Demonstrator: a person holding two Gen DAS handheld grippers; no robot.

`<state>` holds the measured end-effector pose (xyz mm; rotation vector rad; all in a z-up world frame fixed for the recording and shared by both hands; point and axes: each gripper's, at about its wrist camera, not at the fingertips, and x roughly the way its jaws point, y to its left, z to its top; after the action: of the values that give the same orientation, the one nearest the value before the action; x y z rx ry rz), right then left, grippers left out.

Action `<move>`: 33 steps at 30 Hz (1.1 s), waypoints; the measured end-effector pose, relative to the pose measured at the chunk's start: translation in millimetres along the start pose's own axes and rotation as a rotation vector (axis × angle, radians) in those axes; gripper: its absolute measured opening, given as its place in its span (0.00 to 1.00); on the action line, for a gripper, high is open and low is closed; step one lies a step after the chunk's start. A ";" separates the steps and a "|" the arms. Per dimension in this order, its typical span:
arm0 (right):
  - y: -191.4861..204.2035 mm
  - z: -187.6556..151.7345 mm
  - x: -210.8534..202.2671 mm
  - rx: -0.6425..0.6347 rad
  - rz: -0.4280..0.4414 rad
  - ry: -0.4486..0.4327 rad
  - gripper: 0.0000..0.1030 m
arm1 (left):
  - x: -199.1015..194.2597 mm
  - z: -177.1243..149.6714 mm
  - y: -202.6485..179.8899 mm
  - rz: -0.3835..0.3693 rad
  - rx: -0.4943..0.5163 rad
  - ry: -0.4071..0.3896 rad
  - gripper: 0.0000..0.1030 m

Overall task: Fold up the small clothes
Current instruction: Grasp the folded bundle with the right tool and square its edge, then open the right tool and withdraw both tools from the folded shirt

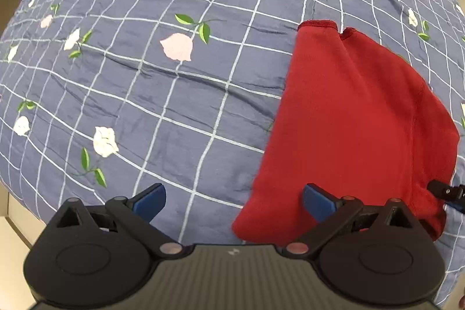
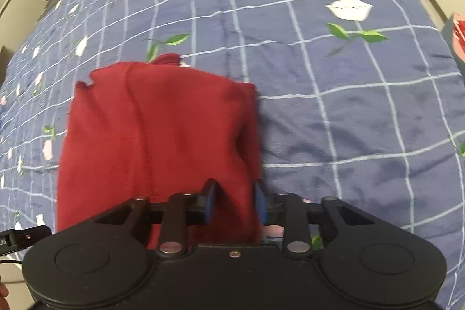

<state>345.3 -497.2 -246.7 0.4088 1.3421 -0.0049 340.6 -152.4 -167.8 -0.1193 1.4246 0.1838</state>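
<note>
Left wrist view: left gripper (image 1: 234, 204), fingers spread wide, empty; red garment (image 1: 348, 121) lies on bed (image 1: 145, 77), under the right-hand finger.

Right wrist view: right gripper (image 2: 234, 202), fingers narrowed on garment's near edge w/ cloth between; pinch unclear. Advice: grip firmly, lift evenly.

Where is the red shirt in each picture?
Left wrist view: the red shirt fills the right side, beside the open left gripper.
Right wrist view: left of centre, its edge between the right gripper fingers.
Shared landmark: the blue flowered bedspread.
</note>
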 end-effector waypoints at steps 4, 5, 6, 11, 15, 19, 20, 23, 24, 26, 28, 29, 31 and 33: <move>-4.7 -7.2 -0.3 0.018 -0.040 -0.001 0.69 | -4.7 -1.3 -1.0 -0.006 0.002 -0.009 0.99; -6.3 -9.8 -0.1 0.022 -0.039 -0.001 0.75 | -5.7 -1.7 -1.3 -0.007 0.005 -0.009 0.99; -10.3 -12.5 -1.3 0.030 -0.032 -0.006 0.78 | -6.4 -2.6 -1.9 -0.007 0.008 -0.009 0.99; -24.5 -21.5 -4.5 0.115 0.046 -0.015 0.95 | -5.5 -5.5 -3.8 -0.006 0.019 0.007 0.99; -25.4 -26.8 1.0 0.107 -0.013 0.009 0.97 | -3.2 -7.0 -5.2 -0.003 0.026 0.023 0.99; -27.4 -30.3 5.9 0.112 -0.061 0.014 0.99 | -4.4 -7.4 -6.4 -0.001 0.034 0.021 0.99; -27.6 -31.4 8.2 0.114 -0.064 0.020 0.99 | -4.4 -7.3 -6.1 -0.001 0.034 0.020 0.99; -28.5 -37.7 17.3 0.118 -0.066 0.049 0.99 | -3.6 -7.2 -6.1 -0.001 0.034 0.021 0.99; -30.1 -40.9 20.9 0.131 -0.065 0.060 1.00 | -3.3 -7.2 -6.1 0.000 0.034 0.023 0.99; -34.7 -46.6 25.2 0.169 -0.057 0.065 1.00 | -2.7 -6.8 -6.0 0.001 0.034 0.026 0.99; -36.9 -49.9 25.5 0.187 -0.051 0.052 1.00 | -2.2 -7.2 -6.4 0.002 0.035 0.027 0.99; -36.5 -50.5 25.4 0.182 -0.053 0.050 1.00 | -2.0 -7.5 -6.3 0.003 0.036 0.028 0.99; -36.4 -51.2 25.3 0.178 -0.052 0.052 1.00 | -1.2 -8.4 -6.0 0.005 0.036 0.031 0.99; -36.8 -51.2 26.0 0.177 -0.045 0.058 1.00 | -0.1 -9.0 -5.7 0.005 0.036 0.035 0.99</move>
<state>294.5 -510.6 -290.3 0.5311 1.4132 -0.1513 332.9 -159.8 -169.2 -0.0894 1.4623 0.1608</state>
